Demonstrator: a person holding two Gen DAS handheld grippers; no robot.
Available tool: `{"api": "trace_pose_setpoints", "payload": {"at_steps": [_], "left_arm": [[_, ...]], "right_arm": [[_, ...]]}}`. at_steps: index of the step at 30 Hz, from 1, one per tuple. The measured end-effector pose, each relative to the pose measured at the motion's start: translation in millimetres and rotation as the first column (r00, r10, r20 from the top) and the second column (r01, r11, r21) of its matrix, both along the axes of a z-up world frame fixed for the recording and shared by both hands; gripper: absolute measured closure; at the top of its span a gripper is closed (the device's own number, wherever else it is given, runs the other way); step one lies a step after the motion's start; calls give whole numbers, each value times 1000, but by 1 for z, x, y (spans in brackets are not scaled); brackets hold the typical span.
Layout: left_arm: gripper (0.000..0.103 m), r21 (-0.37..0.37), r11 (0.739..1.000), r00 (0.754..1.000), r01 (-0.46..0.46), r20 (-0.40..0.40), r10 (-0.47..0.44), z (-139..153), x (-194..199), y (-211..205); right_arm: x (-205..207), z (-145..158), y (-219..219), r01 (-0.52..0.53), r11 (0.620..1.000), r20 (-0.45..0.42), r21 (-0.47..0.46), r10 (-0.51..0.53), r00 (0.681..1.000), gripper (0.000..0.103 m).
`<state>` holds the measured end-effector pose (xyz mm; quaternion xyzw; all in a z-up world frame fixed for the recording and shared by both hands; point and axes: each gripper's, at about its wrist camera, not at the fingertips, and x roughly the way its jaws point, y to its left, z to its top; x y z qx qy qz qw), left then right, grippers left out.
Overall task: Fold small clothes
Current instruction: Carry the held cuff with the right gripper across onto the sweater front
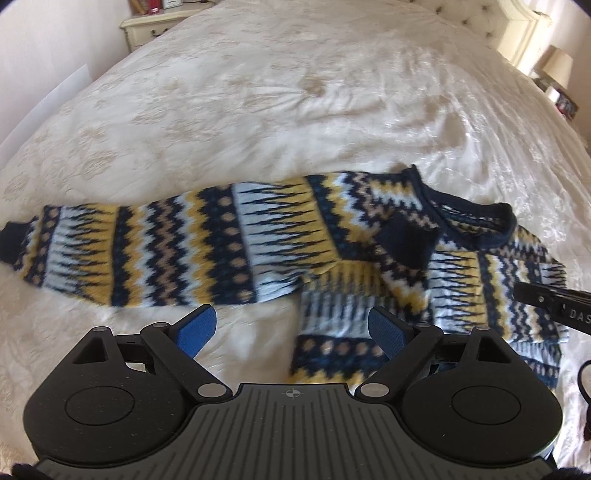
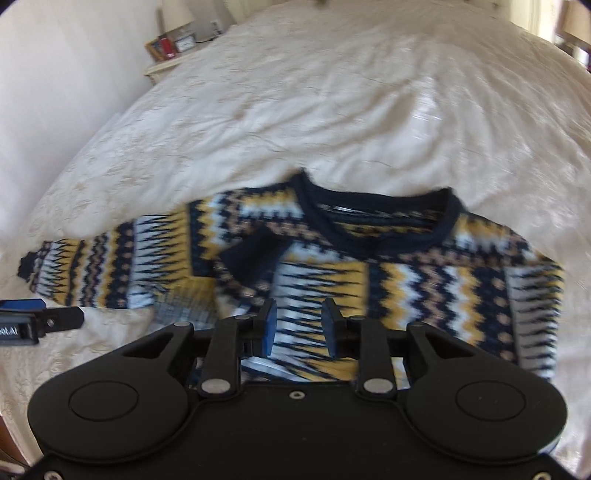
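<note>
A small knitted sweater (image 1: 258, 236) in navy, yellow and white zigzags lies flat on the cream bedspread (image 1: 258, 92). One sleeve stretches out to the left and ends in a navy cuff (image 1: 11, 240). The other sleeve is folded across the body, its navy cuff (image 2: 251, 258) lying below the collar (image 2: 376, 206). My left gripper (image 1: 291, 325) hovers open over the bed beside the sweater's lower left edge, with nothing between its blue pads. My right gripper (image 2: 299, 325) is above the folded sleeve on the sweater (image 2: 424, 280), its jaws a little apart and gripping nothing.
A nightstand (image 1: 151, 26) with small items stands beyond the bed's far left corner. A lamp (image 1: 557, 66) and the tufted headboard are at the far right. Bedspread stretches wide behind the sweater. A finger of the other gripper (image 2: 40, 319) shows at the left edge.
</note>
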<state>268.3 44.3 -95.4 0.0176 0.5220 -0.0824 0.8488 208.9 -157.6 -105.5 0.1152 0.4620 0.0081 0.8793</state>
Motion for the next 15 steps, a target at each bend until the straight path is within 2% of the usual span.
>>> {"api": "trace_pose_setpoints", "payload": {"at_steps": [4,7,15], "left_arm": [[13,19,996,996,87,-4,-87,-14,12,-44],[13,51,988,989,149,-3,-149,-27,20,-75],[19,133,956,964,262,9,-266,-57,37,-128]], "right_arm": [[-12,-7,-38,85,996,-25,-8,-85,996,63],[-22,-15,-61,139,990,-47,-10,-139,989,56],[-34,-42,-97,209,977,-102,-39,-212,972,49]]}}
